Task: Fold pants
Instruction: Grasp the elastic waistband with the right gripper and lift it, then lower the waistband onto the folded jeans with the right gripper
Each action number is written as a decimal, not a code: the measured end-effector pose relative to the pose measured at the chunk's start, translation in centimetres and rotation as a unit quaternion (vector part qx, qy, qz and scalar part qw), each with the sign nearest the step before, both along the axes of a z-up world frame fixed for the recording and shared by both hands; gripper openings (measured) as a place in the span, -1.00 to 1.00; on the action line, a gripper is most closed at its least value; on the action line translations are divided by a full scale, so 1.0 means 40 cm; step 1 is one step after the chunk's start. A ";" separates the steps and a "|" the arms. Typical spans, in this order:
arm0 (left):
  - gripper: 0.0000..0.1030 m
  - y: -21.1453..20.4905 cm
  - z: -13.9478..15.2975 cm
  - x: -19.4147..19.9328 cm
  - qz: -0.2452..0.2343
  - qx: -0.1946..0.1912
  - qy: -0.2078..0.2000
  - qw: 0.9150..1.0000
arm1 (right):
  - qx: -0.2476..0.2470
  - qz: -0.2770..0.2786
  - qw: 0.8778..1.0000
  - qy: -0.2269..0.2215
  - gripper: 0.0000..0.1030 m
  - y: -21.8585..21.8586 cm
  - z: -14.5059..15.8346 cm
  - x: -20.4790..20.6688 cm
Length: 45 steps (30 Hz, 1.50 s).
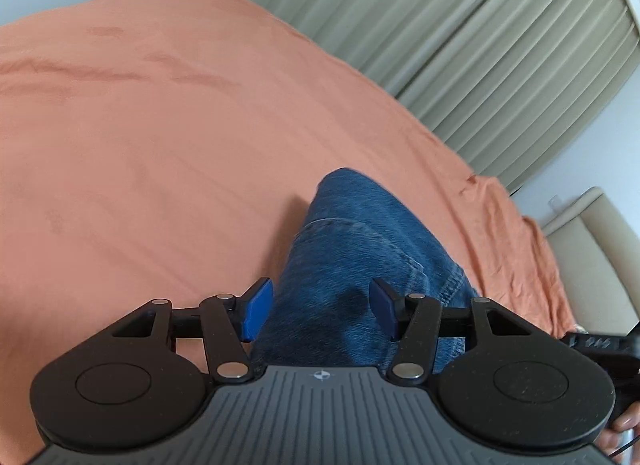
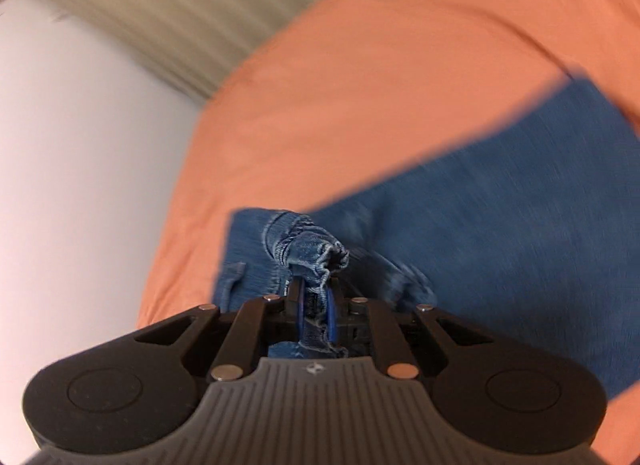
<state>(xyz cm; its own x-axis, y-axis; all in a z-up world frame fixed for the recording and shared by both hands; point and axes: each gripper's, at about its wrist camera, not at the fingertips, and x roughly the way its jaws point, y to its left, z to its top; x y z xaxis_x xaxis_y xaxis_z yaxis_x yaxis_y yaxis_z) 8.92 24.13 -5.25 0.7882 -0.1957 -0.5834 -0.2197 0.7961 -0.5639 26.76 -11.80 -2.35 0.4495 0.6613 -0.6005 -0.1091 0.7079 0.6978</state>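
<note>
A: How did the tongs stand?
B: The right gripper (image 2: 316, 305) pinched a bunched hem of the jeans (image 2: 500, 225). The left gripper (image 1: 318, 307) gaped over denim, gripping nothing.
A: And the jeans?
B: They lay on the orange bedsheet (image 1: 160, 145), near the curtain (image 1: 440, 25).

One pair of jeans (image 2: 500, 205) — two claws — one orange bedsheet (image 1: 160, 125).

No words, brand names or numbers can be read anywhere. The only sign is a small white cross-in-circle mark — printed on the ribbed grey plastic body of the left gripper (image 1: 320, 315), and likewise on the grey ribbed body of the right gripper (image 2: 316, 307) — with no lettering beside it.
</note>
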 end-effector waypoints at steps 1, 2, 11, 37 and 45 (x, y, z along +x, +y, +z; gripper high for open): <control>0.24 -0.001 -0.002 0.000 0.000 0.000 0.002 1.000 | -0.006 -0.005 1.000 0.000 -0.88 -0.005 -0.015 -0.004; 0.24 -0.001 -0.003 0.002 0.000 0.000 0.004 1.000 | -0.007 -0.009 1.000 0.004 -0.88 -0.011 -0.028 -0.001; 0.24 -0.015 -0.022 0.024 -0.002 0.013 0.020 1.000 | 0.037 -0.006 0.998 0.053 -0.35 -0.006 -0.127 0.046; 0.24 -0.072 0.162 0.088 -0.081 -0.002 -0.064 0.995 | -0.118 0.061 0.981 -0.143 -0.78 -0.045 0.457 0.071; 0.05 -0.237 0.117 0.254 -0.175 0.077 -0.022 0.981 | -0.153 -0.009 0.987 -0.046 -0.78 -0.319 0.228 0.191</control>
<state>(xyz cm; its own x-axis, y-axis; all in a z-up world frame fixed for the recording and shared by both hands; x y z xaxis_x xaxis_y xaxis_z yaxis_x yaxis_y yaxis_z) 19.08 14.66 -0.58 0.7138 -0.3709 -0.5941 0.1045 0.8952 -0.4333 34.38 -24.56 6.78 0.5208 0.4471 -0.7273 -0.1478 0.8863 0.4390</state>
